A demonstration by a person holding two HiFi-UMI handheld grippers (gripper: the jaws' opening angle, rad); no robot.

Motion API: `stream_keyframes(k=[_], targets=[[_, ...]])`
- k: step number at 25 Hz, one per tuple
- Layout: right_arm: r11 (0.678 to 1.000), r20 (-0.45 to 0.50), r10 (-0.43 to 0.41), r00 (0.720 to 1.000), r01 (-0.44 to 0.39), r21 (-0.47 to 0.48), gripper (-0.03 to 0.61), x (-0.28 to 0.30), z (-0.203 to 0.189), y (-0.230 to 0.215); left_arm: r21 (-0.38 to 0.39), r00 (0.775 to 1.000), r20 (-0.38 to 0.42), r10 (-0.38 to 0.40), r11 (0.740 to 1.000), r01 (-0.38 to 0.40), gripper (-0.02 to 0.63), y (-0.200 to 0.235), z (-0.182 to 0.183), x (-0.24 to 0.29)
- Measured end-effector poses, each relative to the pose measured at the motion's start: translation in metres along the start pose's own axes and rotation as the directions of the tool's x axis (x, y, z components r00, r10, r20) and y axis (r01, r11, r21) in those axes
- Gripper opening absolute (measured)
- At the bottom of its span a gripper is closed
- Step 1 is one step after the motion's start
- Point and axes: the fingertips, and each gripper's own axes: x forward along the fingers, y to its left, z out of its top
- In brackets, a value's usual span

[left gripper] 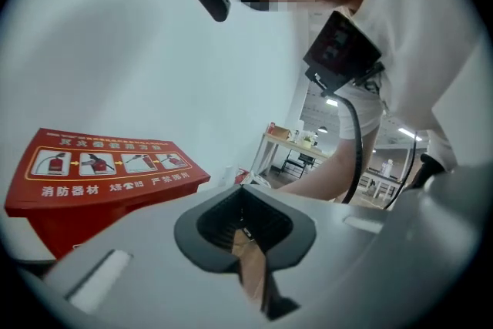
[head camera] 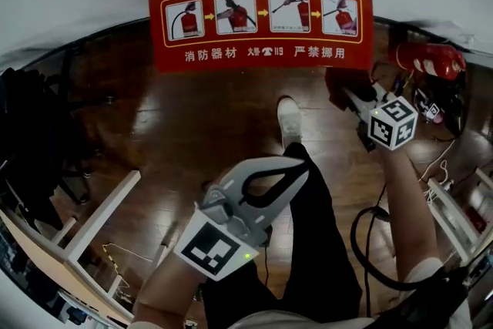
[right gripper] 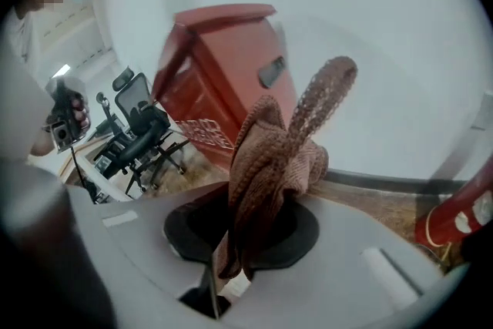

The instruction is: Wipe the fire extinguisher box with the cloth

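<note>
The red fire extinguisher box (head camera: pixel 260 8) stands against the white wall, its lid printed with instruction pictures. My right gripper (head camera: pixel 353 96) is by the box's near right corner, shut on a brown knitted cloth (right gripper: pixel 277 158) that bunches up from its jaws. In the right gripper view the box (right gripper: pixel 223 73) rises just behind the cloth; whether they touch I cannot tell. My left gripper (head camera: pixel 296 169) hangs lower and nearer me, over the wooden floor, with its jaws shut and nothing in them. In the left gripper view the box (left gripper: pixel 100 173) lies off to the left.
A red fire extinguisher (head camera: pixel 430 59) lies on the floor right of the box, with cables around it. A black office chair (right gripper: pixel 142 127) and white desk frames (head camera: pixel 92 223) stand to the left. My shoe (head camera: pixel 290 119) is on the wooden floor below the box.
</note>
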Motion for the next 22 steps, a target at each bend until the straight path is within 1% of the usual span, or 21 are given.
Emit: stream_keyframes(k=[2, 5, 8, 10, 14, 18, 22], targets=[[0.998, 0.019, 0.010, 1.000, -0.009, -0.066, 0.061, -0.011, 0.014, 0.036, 0.011, 1.000, 0.008, 0.023, 1.000, -0.024, 0.000, -0.003, -0.002, -0.018], [0.987, 0.069, 0.045, 0.997, -0.034, -0.157, 0.061, -0.013, 0.046, 0.084, 0.006, 0.998, 0.018, 0.057, 0.998, -0.057, 0.000, -0.005, -0.008, -0.042], [0.981, 0.091, 0.072, 0.993, -0.054, -0.185, 0.061, 0.009, 0.065, 0.105, -0.011, 0.994, 0.034, 0.104, 0.995, -0.104, 0.000, 0.000, -0.014, -0.061], [0.984, 0.089, 0.075, 0.993, -0.060, -0.166, 0.061, 0.033, 0.066, 0.105, -0.021, 0.989, 0.045, 0.138, 0.990, -0.137, 0.000, 0.007, -0.020, -0.072], [0.991, 0.047, 0.044, 0.998, -0.038, -0.127, 0.061, 0.090, 0.045, 0.087, -0.052, 0.978, 0.057, 0.199, 0.979, -0.196, 0.000, 0.022, -0.038, -0.089], [0.991, -0.032, 0.006, 0.999, -0.010, -0.136, 0.061, 0.146, 0.011, 0.062, -0.099, 0.962, 0.077, 0.261, 0.962, -0.254, 0.000, 0.038, -0.064, -0.095], [0.990, -0.122, -0.041, 0.992, 0.023, -0.142, 0.061, 0.197, -0.030, 0.030, -0.131, 0.946, 0.094, 0.310, 0.946, -0.297, 0.000, 0.056, -0.092, -0.098]])
